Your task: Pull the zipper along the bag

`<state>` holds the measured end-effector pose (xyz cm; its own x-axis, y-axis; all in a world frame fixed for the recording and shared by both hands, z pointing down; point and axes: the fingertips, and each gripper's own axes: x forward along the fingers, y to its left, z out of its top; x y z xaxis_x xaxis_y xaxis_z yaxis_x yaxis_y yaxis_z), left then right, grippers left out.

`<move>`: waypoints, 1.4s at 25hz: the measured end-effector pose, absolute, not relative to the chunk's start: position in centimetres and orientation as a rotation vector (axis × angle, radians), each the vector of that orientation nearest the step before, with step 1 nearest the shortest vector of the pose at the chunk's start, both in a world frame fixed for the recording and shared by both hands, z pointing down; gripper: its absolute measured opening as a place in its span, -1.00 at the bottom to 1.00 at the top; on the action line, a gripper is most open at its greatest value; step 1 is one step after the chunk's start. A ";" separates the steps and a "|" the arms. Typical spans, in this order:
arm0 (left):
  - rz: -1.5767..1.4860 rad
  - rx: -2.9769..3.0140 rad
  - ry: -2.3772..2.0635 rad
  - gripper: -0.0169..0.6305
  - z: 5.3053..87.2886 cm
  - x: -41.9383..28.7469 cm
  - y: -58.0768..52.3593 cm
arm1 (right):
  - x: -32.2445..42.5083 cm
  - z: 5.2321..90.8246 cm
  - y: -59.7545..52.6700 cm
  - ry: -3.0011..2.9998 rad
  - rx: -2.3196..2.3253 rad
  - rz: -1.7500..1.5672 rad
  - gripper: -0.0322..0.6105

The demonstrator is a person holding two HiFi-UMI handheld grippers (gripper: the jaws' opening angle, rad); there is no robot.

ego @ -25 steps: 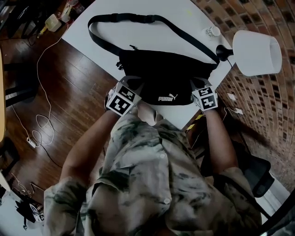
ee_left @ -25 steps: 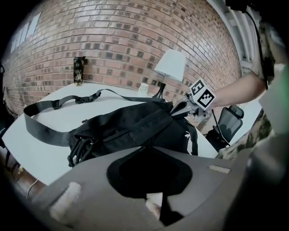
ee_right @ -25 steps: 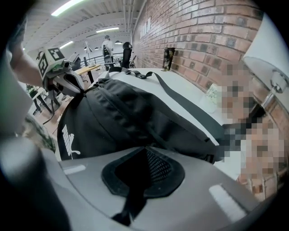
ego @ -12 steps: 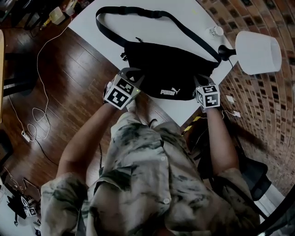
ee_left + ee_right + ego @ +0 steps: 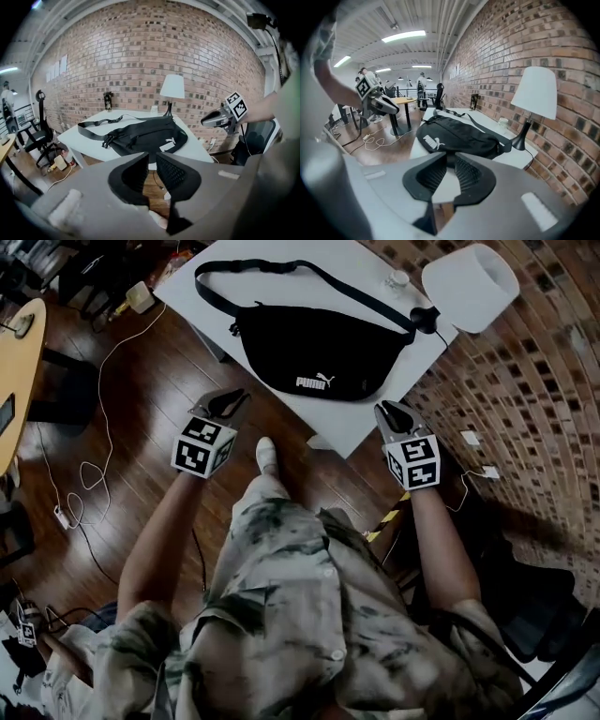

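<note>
A black waist bag [image 5: 309,348] with a white logo lies on the white table [image 5: 309,292], its strap looped behind it. Neither gripper touches it. My left gripper [image 5: 230,401] hangs over the wooden floor, short of the table's near left edge. Its jaws are opening, with a narrow gap and nothing between them [image 5: 152,161]. My right gripper [image 5: 389,412] is off the table's near right corner, its jaws a little apart and empty [image 5: 449,161]. The bag [image 5: 145,136] lies ahead in the left gripper view, and the bag [image 5: 459,136] also shows in the right gripper view.
A white-shaded lamp [image 5: 469,287] and a small jar [image 5: 398,279] stand at the table's far right by the brick wall. Cables [image 5: 94,465] trail over the floor at left, near a round wooden table [image 5: 19,362]. My shoe [image 5: 266,454] is below the table's edge.
Both grippers have drawn back from the bag's near edge and now hang off the table over the floor. The bag lies free.
</note>
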<state>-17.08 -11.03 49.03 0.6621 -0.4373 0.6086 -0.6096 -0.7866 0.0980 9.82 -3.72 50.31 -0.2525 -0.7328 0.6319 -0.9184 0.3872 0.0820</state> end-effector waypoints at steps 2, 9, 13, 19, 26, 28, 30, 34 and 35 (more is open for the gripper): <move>0.752 2.581 -0.893 -0.78 46.3 -17.3 -6.0 | 8.9 49.2 0.9 -2.112 1.393 0.383 -0.71; 0.579 2.578 -0.905 -0.78 38.4 -17.9 10.6 | 6.2 45.1 16.1 -2.243 1.328 0.389 -0.71; 0.589 2.645 -0.872 -0.79 35.1 -18.0 17.3 | 4.3 42.6 23.0 -2.305 1.318 0.400 -0.71; 0.512 2.694 -0.771 -0.80 33.1 -19.7 26.3 | -0.5 39.0 31.4 -2.323 1.341 0.316 -0.71; 0.346 2.760 -0.670 -0.80 30.9 -26.4 36.1 | -9.0 35.8 40.7 -2.330 1.433 0.294 -0.72; 0.311 2.772 -0.614 -0.80 30.4 -28.3 38.9 | -11.6 34.4 43.3 -2.319 1.454 0.254 -0.72; 0.304 2.780 -0.572 -0.80 29.9 -30.0 41.1 | -14.1 33.4 45.7 -2.312 1.464 0.238 -0.72; 0.276 2.775 -0.511 -0.81 30.5 -31.3 45.7 | -17.2 32.2 50.6 -2.298 1.438 0.276 -0.73; 0.270 2.780 -0.505 -0.82 30.6 -31.4 46.6 | -17.3 31.8 51.5 -2.299 1.444 0.270 -0.73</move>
<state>-31.39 46.59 30.57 0.9205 -0.3122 0.2350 -0.3690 -0.8925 0.2595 -17.31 51.46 31.78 -0.3791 -0.8147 0.4388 -0.8942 0.4446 0.0528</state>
